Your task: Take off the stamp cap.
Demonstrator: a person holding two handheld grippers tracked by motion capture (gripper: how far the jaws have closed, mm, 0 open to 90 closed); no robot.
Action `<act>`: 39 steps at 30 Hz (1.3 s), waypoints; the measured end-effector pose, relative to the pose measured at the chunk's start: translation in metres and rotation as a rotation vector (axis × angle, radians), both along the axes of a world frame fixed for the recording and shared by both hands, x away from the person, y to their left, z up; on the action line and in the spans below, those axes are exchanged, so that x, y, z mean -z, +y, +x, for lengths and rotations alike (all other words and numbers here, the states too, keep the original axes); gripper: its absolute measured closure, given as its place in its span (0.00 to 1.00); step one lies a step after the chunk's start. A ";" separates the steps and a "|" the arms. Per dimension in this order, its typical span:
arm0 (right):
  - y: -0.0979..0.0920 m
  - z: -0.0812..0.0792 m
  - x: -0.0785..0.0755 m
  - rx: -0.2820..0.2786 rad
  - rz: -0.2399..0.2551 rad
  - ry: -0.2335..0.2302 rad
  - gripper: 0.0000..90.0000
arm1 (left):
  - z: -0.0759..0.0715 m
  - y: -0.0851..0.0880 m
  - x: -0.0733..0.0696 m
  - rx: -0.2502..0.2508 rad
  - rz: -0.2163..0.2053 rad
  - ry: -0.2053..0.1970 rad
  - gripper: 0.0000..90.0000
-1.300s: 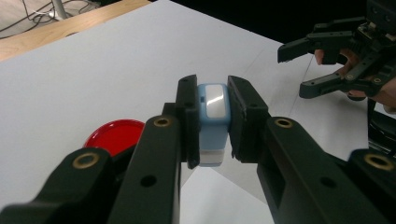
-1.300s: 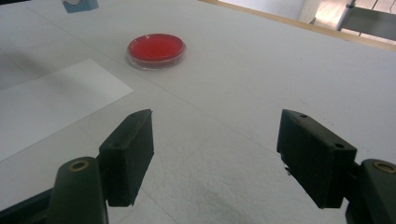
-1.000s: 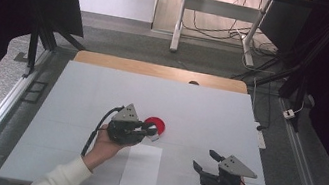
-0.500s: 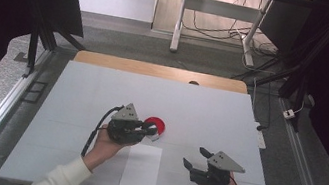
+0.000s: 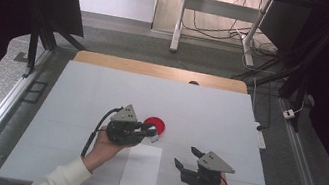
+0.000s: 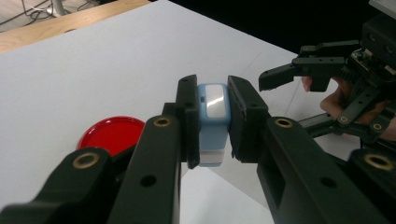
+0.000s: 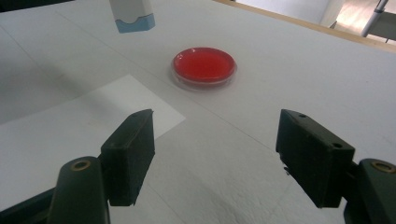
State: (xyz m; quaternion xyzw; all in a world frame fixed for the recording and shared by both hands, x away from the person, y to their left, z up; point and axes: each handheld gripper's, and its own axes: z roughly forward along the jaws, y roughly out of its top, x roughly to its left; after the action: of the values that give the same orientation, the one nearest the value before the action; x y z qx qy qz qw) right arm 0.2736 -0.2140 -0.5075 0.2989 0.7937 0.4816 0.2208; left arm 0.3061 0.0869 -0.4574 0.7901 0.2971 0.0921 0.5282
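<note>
My left gripper [image 5: 152, 132] is shut on a small light-blue and white device [image 6: 212, 122], held just above the table beside a red round dish [image 5: 154, 124]. The dish [image 6: 112, 133] lies left of the jaws in the left gripper view. A white paper sheet [image 5: 141, 167] lies flat in front of the dish. To the right of the sheet, my right gripper [image 5: 186, 158] stands open with nothing between its fingers. In the right gripper view [image 7: 217, 135] it faces the dish [image 7: 204, 65], with the device's end [image 7: 133, 16] at the top and the sheet [image 7: 70, 130] on the left.
The white table top [image 5: 101, 92] has a wooden strip [image 5: 156, 70] along its far edge. Grey floor and metal rails run along both sides. A table frame and cables stand beyond the far edge.
My right gripper has moved left, closer to the paper sheet, still open. The left gripper and the device it holds have stayed put.
</note>
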 end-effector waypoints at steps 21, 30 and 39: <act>0.037 0.007 0.005 -0.072 -0.004 0.002 0.32 | 0.002 -0.002 0.001 0.001 0.002 0.005 0.83; 0.046 0.009 0.005 -0.071 0.009 0.019 0.32 | 0.003 -0.004 0.002 -0.025 0.019 -0.004 0.83; 0.051 0.011 0.003 -0.047 0.031 0.024 0.32 | 0.001 -0.009 0.002 -0.012 0.024 0.000 0.83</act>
State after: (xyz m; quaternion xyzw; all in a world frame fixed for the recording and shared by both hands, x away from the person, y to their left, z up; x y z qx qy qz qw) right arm 0.2842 -0.1627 -0.5105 0.2891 0.7956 0.4954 0.1950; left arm 0.3075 0.0781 -0.4597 0.7947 0.3006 0.0986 0.5180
